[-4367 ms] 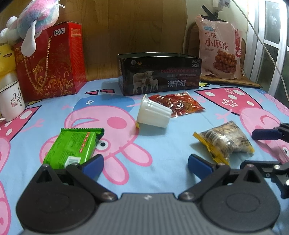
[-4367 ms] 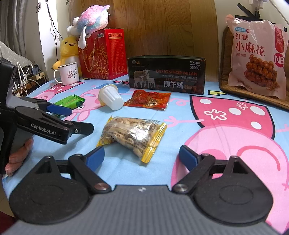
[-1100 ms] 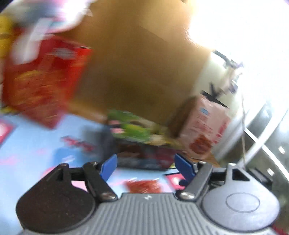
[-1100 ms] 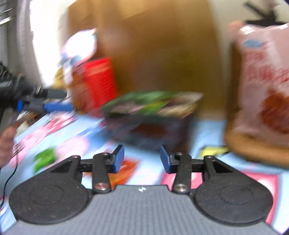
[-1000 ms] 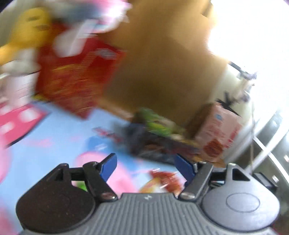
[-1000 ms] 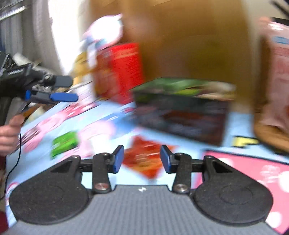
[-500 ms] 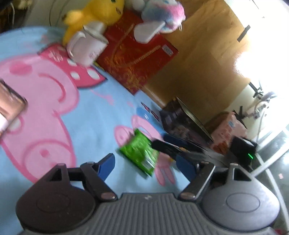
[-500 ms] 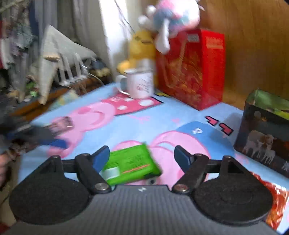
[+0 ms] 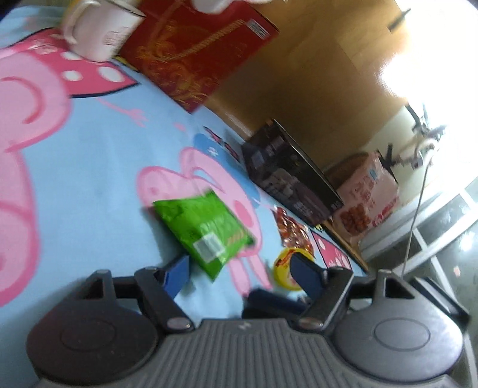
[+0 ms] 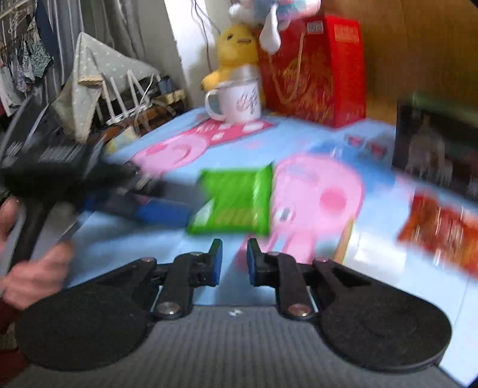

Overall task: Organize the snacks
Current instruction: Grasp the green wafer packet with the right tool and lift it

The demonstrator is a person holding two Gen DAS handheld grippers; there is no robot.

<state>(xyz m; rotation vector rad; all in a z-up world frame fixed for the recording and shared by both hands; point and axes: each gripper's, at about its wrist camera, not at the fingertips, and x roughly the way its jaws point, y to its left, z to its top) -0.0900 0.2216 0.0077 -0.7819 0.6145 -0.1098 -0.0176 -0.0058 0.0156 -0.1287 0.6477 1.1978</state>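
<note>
Looking from your right wrist camera, far left, your hand (image 10: 33, 268) grips the handle of the left tongs (image 9: 239, 273), whose blue fingers reach toward the green snack packet (image 10: 236, 203). In the left wrist view those jaws stand apart and are closing a little; the near corner of the packet lies between the fingertips, but the pads do not press it. The packet lies flat on the blue cartoon-pig cloth (image 9: 89, 179) that covers the tabletop.

Behind it at the far left stand a white mug (image 10: 239, 103) and a yellow plush duck (image 10: 236, 47), with a red gift box (image 10: 316, 68) just to their right and a pastel plush toy (image 10: 274, 12) on top of the box.

Your right tongs (image 10: 233, 262) hover near the camera with a narrow gap between the jaws, which are closing with nothing between them; the green packet lies just beyond their tips.

Further right, the dark tin box (image 9: 292, 179) stands against the wooden wall, and a red snack pouch (image 10: 442, 232) lies flat in front of it. A yellow-lidded cup (image 9: 283, 270) lies near the left tongs' right finger. A large pink snack bag (image 9: 367, 197) leans at the far right.
</note>
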